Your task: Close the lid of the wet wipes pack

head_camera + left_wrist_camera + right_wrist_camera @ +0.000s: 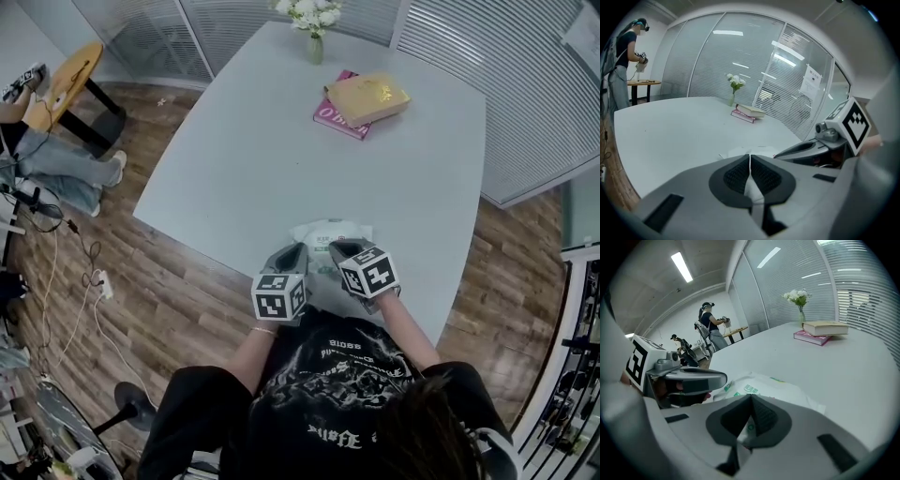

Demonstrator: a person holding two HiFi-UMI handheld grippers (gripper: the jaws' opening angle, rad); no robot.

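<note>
The left gripper [750, 158] has its jaws clenched, the ribbed pads meeting at the tips. Nothing bulky sits between them, and only white surface shows through the slit below. The right gripper [751, 398] is clenched in the same way, and the slit under its tips shows printed wrapper.

Both grippers hover low over the wet wipes pack [780, 386], side by side and close together, the left toward the pack's 7 o'clock corner and the right toward its 5 o'clock corner. The pack lies flat at the desk's [244, 159] near edge, at 6 o'clock in the head view, right in front of the person.

No view clearly shows the lid. No flap can be seen standing up, but the grippers cover the near part of the pack, so I cannot tell whether it is pressed down. With closed jaws poised over the top, my guess is that the pressing step is either in hand or just finished.

The pack carries green print, too small to read. From the pack, a yellow book [367, 97] lies at 1 o'clock on top of a pink book [336, 120]. The pink cover shows large pale letters, only partly visible. A vase of white flowers [313, 37] stands at 12 o'clock.
</note>
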